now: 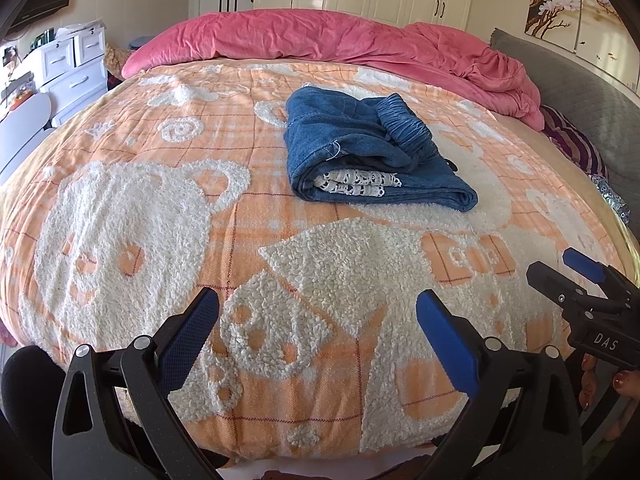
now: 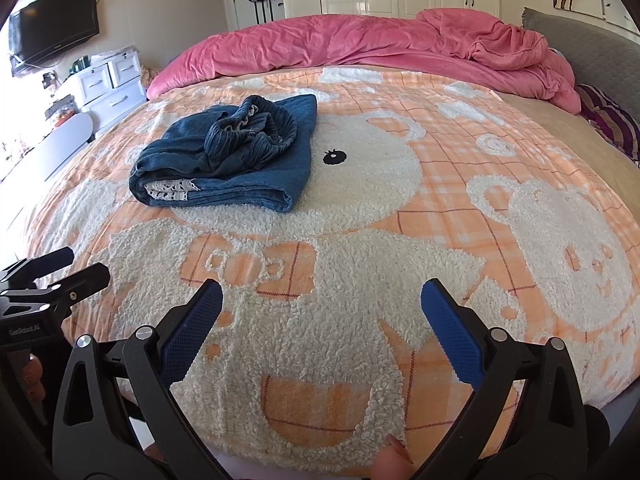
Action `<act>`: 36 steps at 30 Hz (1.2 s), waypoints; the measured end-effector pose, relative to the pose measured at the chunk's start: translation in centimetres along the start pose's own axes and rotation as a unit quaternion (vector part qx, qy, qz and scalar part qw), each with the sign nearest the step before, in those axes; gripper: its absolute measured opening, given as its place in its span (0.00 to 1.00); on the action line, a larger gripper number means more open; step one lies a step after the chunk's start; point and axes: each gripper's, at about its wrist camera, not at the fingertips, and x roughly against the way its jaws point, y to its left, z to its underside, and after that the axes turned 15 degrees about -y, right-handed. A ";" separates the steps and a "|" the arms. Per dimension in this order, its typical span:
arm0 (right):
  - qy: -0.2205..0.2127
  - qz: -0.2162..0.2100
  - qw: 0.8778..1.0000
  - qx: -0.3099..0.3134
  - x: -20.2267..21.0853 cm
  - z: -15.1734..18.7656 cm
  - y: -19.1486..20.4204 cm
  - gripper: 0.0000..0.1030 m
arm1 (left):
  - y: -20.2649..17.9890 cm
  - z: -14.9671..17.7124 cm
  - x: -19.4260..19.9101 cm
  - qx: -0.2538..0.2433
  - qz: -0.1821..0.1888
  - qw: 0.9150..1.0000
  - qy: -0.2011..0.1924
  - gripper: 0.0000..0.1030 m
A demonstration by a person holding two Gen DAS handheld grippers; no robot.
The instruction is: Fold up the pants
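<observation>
the folded blue pants [image 1: 372, 148] lie mid-bed on the orange blanket [image 1: 160, 208], white lace half tucked inside. left gripper [image 1: 318, 334] and right gripper [image 2: 322, 330] hang spread wide, empty, by the near edge.

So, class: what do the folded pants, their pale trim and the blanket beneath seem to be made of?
Pants: likely denim, matte blue with visible seams and a gathered waistband.
Trim: looks like white lace, shown by its openwork holes.
Blanket: probably soft fleece, with curly white pile raised on smoother orange checks.
</observation>
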 end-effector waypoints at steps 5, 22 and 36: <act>0.001 0.002 1.000 0.001 0.2 0.0 -0.1 0.91 | 0.0 0.0 0.0 0.001 0.000 1.000 0.000 0.96; 0.003 0.010 1.000 -0.002 0.1 -0.2 -0.3 0.91 | -0.5 -0.2 0.0 -0.004 0.019 1.000 0.017 0.96; 0.000 0.077 0.995 -0.056 -1.5 -2.4 -7.8 0.91 | 6.2 -5.7 -2.1 0.047 -0.038 0.998 0.003 0.96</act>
